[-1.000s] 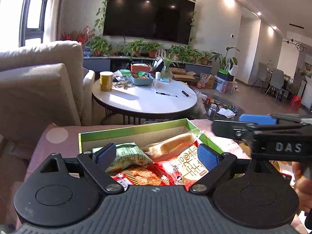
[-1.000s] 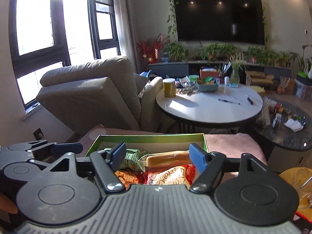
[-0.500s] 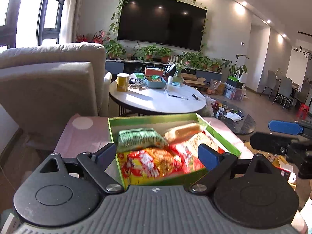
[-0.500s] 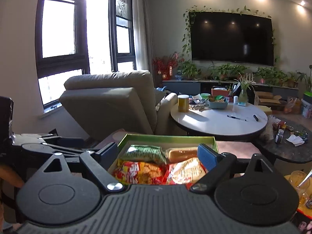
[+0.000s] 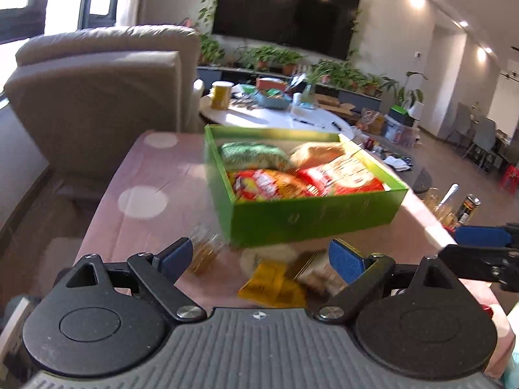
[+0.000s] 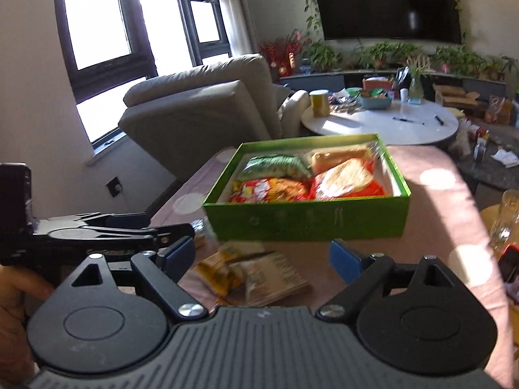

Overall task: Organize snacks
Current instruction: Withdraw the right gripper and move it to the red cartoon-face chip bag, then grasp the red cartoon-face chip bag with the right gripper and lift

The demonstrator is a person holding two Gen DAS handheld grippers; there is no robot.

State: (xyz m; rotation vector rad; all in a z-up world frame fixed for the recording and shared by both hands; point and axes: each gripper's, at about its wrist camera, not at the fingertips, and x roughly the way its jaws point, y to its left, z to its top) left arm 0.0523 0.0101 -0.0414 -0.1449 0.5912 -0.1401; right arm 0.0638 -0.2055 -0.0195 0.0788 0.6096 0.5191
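As both grippers hover over the pink cloth, empty, loose snacks wait in front of a green box.
Left gripper (image 5: 261, 257): jaws wide, nothing held; small jar (image 5: 205, 253) just beyond its left finger.
Yellow packet (image 5: 274, 283): between the left gripper's fingers, in front of the box (image 5: 311, 218).
Right gripper (image 6: 261, 257): jaws apart, empty; tan packet (image 6: 272, 278) between its fingers.
Best approach: probably lower squarely, pinch one packet by its edge.

Left gripper (image 5: 261, 256): fingers spread apart, nothing between them, angled downward.
Right gripper (image 6: 262, 256): fingers apart, holding nothing, angled downward.
Hand (image 6: 14, 308): wrapped round the left gripper's handle.
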